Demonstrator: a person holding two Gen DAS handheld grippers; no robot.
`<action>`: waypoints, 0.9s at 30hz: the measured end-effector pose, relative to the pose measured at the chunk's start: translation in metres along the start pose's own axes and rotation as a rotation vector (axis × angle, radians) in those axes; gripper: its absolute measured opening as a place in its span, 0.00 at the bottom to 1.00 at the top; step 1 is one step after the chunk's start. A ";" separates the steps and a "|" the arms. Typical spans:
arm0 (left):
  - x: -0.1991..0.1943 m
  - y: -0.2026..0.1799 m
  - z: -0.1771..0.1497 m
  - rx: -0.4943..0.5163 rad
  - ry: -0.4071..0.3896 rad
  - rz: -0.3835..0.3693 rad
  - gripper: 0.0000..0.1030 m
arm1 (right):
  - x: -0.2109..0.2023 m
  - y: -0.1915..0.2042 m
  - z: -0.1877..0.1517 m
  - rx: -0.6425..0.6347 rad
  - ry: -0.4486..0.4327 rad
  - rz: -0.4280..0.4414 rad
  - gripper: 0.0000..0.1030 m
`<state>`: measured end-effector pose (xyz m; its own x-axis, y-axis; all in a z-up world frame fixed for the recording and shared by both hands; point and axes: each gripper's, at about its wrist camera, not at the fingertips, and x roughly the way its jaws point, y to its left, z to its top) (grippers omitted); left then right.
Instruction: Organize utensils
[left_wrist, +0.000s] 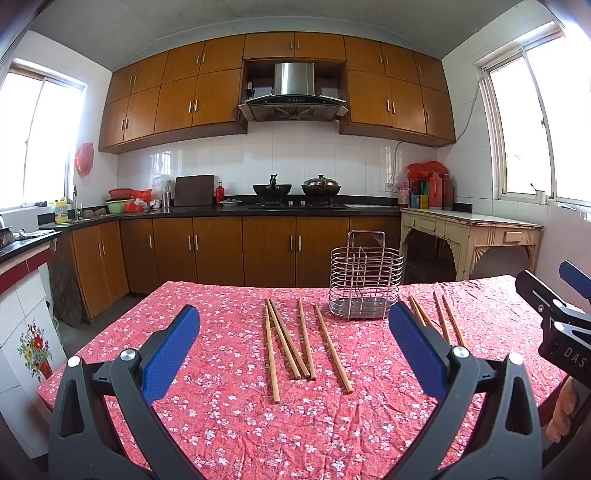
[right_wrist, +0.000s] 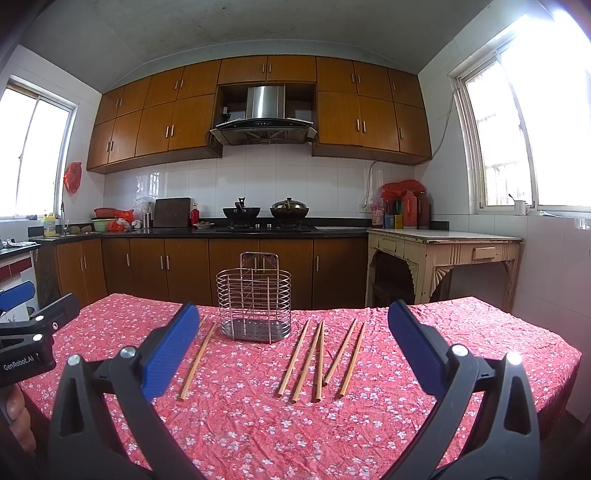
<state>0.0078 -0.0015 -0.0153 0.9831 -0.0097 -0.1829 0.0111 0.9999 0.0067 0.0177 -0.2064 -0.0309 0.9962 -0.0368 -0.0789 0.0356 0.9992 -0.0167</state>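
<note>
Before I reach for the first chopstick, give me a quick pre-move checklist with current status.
1. Left gripper open and empty: ok.
2. Right gripper open and empty: ok.
3. Holder upright on the tablecloth: ok.
4. Holder has nothing in it: ok, as far as its wires show.
5. Chopsticks lying flat, reachable: ok, though two cross at their far ends.
6. Right group of chopsticks separated enough to grasp one: cannot tell, some lie close together.
</note>
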 end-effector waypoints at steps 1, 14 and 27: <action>0.000 0.000 0.000 0.000 0.001 0.000 0.98 | 0.000 0.000 0.000 0.000 0.001 -0.001 0.96; 0.032 0.018 -0.013 -0.045 0.123 0.034 0.98 | 0.043 -0.038 -0.019 0.125 0.186 -0.048 0.96; 0.089 0.047 -0.051 -0.070 0.362 0.055 0.98 | 0.175 -0.076 -0.074 0.152 0.661 -0.101 0.36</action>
<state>0.0868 0.0449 -0.0813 0.8533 0.0349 -0.5202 -0.0643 0.9972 -0.0385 0.1834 -0.2894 -0.1171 0.7315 -0.0819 -0.6769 0.1843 0.9796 0.0807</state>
